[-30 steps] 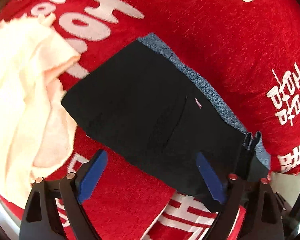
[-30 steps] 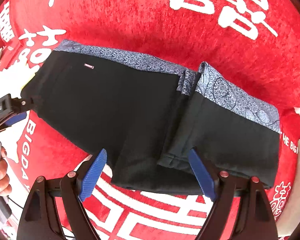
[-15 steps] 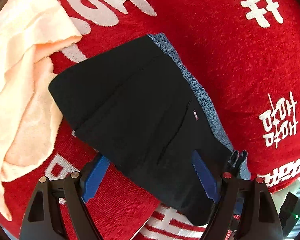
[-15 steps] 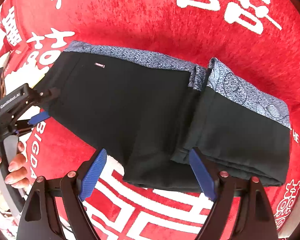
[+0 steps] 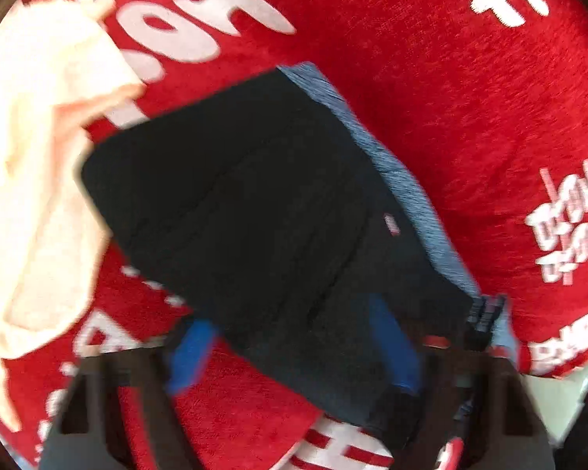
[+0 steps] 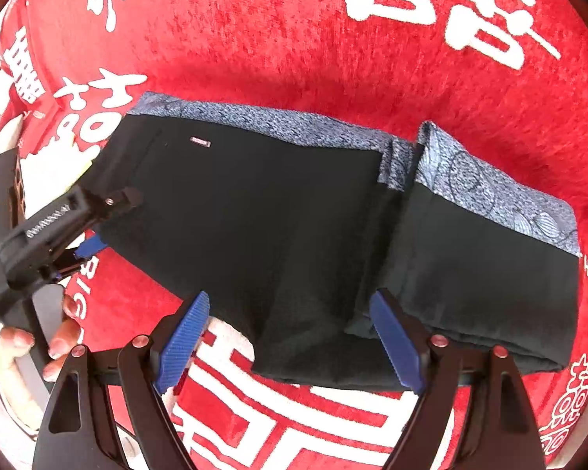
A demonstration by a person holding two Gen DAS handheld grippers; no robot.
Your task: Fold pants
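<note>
Black pants (image 6: 278,231) with a blue-grey patterned waistband (image 6: 294,129) lie folded on the red cloth; a second folded part (image 6: 486,270) lies at the right. My right gripper (image 6: 290,340) is open, its blue pads just above the pants' near edge. My left gripper (image 5: 290,348) is open over the pants' (image 5: 254,211) near end, blurred by motion. It also shows in the right wrist view (image 6: 98,227) at the pants' left end, hand-held.
A red cloth with white characters (image 6: 333,39) covers the surface. A pale peach towel (image 5: 31,164) lies crumpled left of the pants in the left wrist view. The table edge (image 5: 548,391) shows at lower right.
My left gripper has moved in over the pants' left end and is still moving. My right gripper has drawn a little closer to the near edge. Both stay open.
</note>
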